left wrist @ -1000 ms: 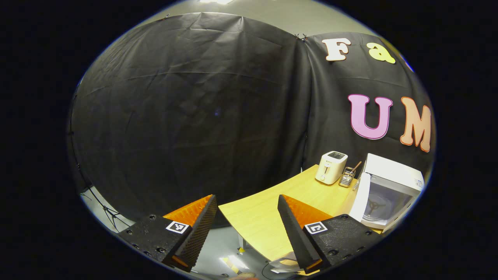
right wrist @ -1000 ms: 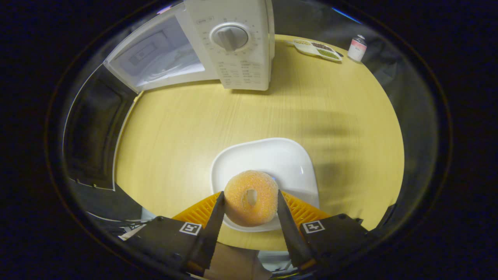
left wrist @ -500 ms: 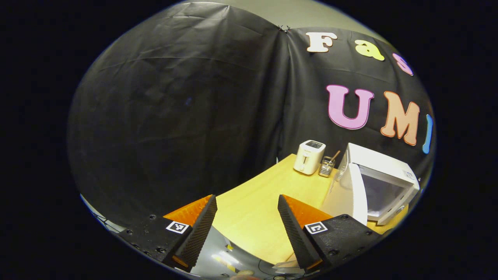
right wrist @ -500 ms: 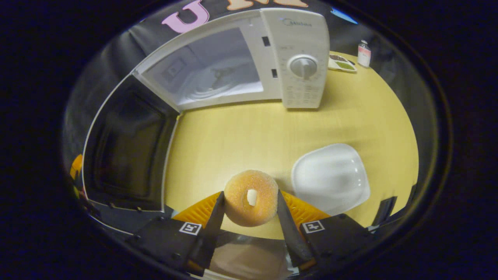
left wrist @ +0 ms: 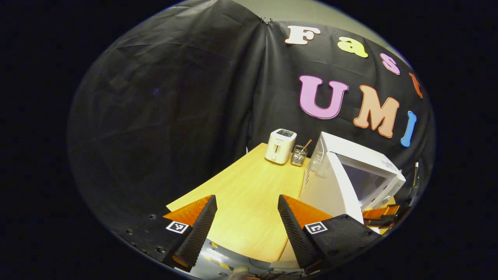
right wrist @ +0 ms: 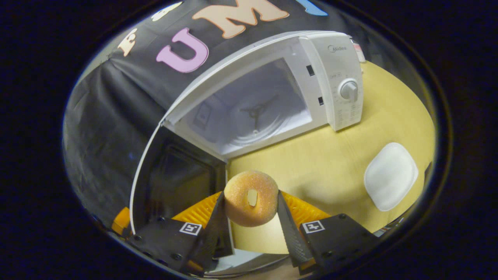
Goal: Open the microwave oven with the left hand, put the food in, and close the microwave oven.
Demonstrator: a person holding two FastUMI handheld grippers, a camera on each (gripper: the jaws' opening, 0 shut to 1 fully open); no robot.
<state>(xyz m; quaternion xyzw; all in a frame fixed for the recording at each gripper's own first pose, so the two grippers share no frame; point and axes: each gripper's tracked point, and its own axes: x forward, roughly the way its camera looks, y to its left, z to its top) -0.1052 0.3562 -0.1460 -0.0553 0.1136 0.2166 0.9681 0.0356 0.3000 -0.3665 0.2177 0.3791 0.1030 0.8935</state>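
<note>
The right gripper (right wrist: 249, 217) has the doughnut (right wrist: 251, 198) clamped between its two fingers, one pressing each side, the sugared ring standing on edge with its hole facing the camera. It hangs in the air above the wooden table (right wrist: 334, 163), just in front of the microwave oven (right wrist: 272, 101). The microwave door (right wrist: 171, 182) is swung wide open to the left of the doughnut, its dark window panel facing us, and the lit cavity beyond shows the turntable and its three-armed hub. A white plate (right wrist: 390, 175) sits bare on the table off to the right, well apart from the doughnut.

Over in the left gripper view, the left gripper (left wrist: 247, 225) is spread wide with nothing between its fingers, held above the near edge of the table (left wrist: 249, 194). The microwave (left wrist: 362, 171) stands to its right, door (left wrist: 332, 190) seen edge-on, and part of the other gripper peeks out past the door at the right rim.

A white toaster (left wrist: 280, 146) and a small wire holder (left wrist: 298, 154) with a stick in it sit at the back of the table; what the stick belongs to is too small to tell. The lower edge of the open door is hidden behind the right gripper's body.

Writing: a brand mark sits at the top of the microwave's control panel above the dial (right wrist: 349, 90), too small to read surely, as is the print below the dial.
</note>
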